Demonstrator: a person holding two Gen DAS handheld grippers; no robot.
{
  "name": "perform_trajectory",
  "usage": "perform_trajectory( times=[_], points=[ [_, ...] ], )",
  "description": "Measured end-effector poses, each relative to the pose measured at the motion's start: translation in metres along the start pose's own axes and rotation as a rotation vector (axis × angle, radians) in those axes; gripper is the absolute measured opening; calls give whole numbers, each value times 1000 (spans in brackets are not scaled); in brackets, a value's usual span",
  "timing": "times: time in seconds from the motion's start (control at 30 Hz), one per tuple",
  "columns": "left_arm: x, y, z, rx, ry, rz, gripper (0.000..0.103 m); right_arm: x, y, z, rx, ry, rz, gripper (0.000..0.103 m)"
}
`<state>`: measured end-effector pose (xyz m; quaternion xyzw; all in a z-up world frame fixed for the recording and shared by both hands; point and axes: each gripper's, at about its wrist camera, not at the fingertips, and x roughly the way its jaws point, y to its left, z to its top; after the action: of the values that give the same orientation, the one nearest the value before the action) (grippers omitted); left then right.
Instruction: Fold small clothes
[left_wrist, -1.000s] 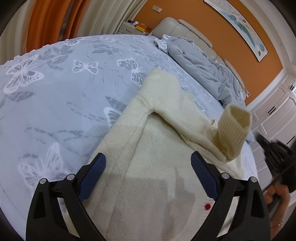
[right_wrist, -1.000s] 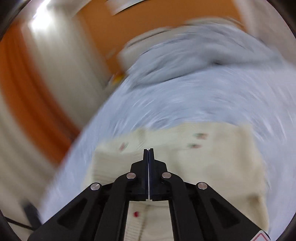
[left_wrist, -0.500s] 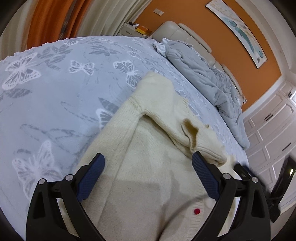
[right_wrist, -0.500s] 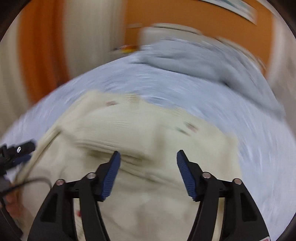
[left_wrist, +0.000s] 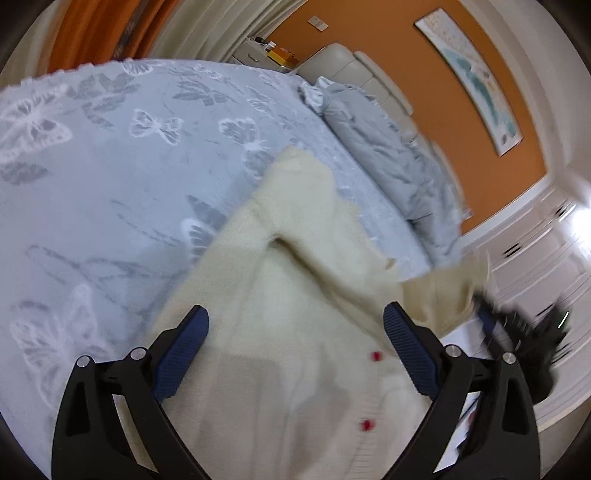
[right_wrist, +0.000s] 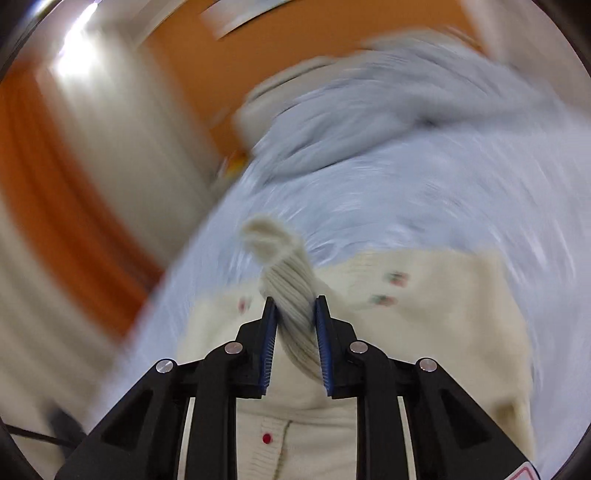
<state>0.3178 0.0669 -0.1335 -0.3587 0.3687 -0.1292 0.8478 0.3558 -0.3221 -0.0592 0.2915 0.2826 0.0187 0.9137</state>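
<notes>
A cream knitted cardigan (left_wrist: 295, 258) with red buttons (left_wrist: 376, 356) lies on the bed, one sleeve folded across its body. My left gripper (left_wrist: 295, 312) hangs open just above the cardigan, with nothing between its blue pads. In the right wrist view the jaws of my right gripper (right_wrist: 294, 301) are closing on the ribbed sleeve cuff (right_wrist: 280, 266), which fills the gap between the pads and sticks up beyond them. The cardigan body (right_wrist: 424, 332) lies beneath. From the left wrist view the right gripper (left_wrist: 517, 325) is a dark blur at the cardigan's right edge.
The pale blue bedspread (left_wrist: 110, 166) with a butterfly pattern spreads out left of the cardigan. A bunched grey duvet (left_wrist: 388, 166) lies by the beige headboard (left_wrist: 351, 66). A nightstand (left_wrist: 258, 51) stands at the back beside orange curtains. White wardrobes stand at the right.
The right gripper went from shut and empty to wide open over the cardigan, then closed around the sleeve cuff. The raised sleeve dropped onto the cardigan. The left gripper stayed open and turned slightly.
</notes>
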Motion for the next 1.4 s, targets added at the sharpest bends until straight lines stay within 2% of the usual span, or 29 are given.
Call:
perform_trajectory(
  times=[0.03, 0.13, 0.23, 0.27, 0.33, 0.4, 0.43, 0.47, 0.5, 0.57, 0.6, 0.63, 0.67, 0.7, 0.77, 0.83, 0.9, 0.97, 1.0, 1.03, 1.07, 1.1, 1.17, 1.2, 1.23, 1.27, 1.3, 1.33, 1.4],
  points=[
    [-1, -1, 0, -20, 4, -22, 93, -11, -37, -2, 126, -13, 0, 20],
    [7, -12, 5, -62, 12, -82, 94, -13, -107, -23, 287, 32, -85, 21],
    [35, -23, 16, -130, 49, -82, 94, -3, -144, -42, 375, 107, -75, 16],
    [46, -25, 19, -150, 64, -69, 94, -3, -147, -45, 384, 100, -62, 15],
    [70, -30, 28, -161, 73, 1, 94, -7, -149, -43, 397, 84, -27, 22],
    [82, -33, 35, -154, 60, 36, 94, -7, -146, -38, 380, 75, -14, 45],
    [88, -33, 41, -162, 51, 58, 93, -6, -143, -35, 367, 66, -13, 50],
    [91, -32, 43, -168, 45, 69, 88, -1, -139, -30, 347, 57, -19, 58],
    [96, -29, 47, -183, 36, 99, 84, 5, -137, -26, 333, 64, -34, 60],
    [103, -22, 51, -212, 45, 135, 52, 20, -131, -24, 317, 97, -70, 61],
    [107, -16, 53, -235, 58, 171, 42, 25, -129, -25, 305, 110, -81, 52],
    [109, -11, 53, -245, 60, 185, 26, 31, -126, -24, 293, 119, -79, 36],
    [107, -7, 55, -247, 52, 183, 16, 35, -122, -20, 288, 150, -46, 12],
    [103, -6, 55, -234, 41, 181, 15, 34, -114, -16, 283, 153, -16, 12],
    [85, -15, 60, -166, -14, 154, 8, 7, -89, -5, 190, 48, 55, 11],
    [68, -22, 64, -108, -73, 149, 8, -27, -69, 2, 109, -51, 129, 11],
    [56, -17, 66, -97, -104, 130, 8, -32, -72, -3, 94, -59, 129, 10],
    [67, -8, 62, -68, -53, 169, 9, -10, -96, -26, 102, 40, 18, 10],
    [81, 0, 55, -54, 10, 206, 9, 11, -116, -42, 125, 122, -55, 9],
    [89, 5, 50, -47, 39, 233, 9, 22, -128, -50, 149, 164, -78, 6],
    [89, 8, 46, -35, 32, 236, 11, 19, -140, -56, 197, 125, -23, 7],
    [83, 5, 44, -4, 12, 242, 12, 13, -143, -54, 231, 111, -9, 8],
    [75, -1, 44, 17, 10, 252, 15, -3, -139, -48, 267, 79, -50, 20],
    [63, -4, 44, 35, 6, 262, 16, -11, -134, -46, 254, 60, -90, 21],
    [52, -7, 42, 49, -11, 287, 24, -22, -127, -43, 222, 35, -147, 22],
    [43, -10, 39, 59, -27, 317, 38, -30, -118, -41, 195, 15, -179, 22],
    [23, -11, 30, 74, -41, 353, 43, -40, -106, -39, 159, -12, -201, 22],
    [10, -12, 24, 80, -44, 376, 51, -43, -92, -37, 124, -24, -190, 22],
    [-21, -13, 9, 95, -30, 405, 52, -34, -42, -32, -2, 9, -99, 22]
  ],
)
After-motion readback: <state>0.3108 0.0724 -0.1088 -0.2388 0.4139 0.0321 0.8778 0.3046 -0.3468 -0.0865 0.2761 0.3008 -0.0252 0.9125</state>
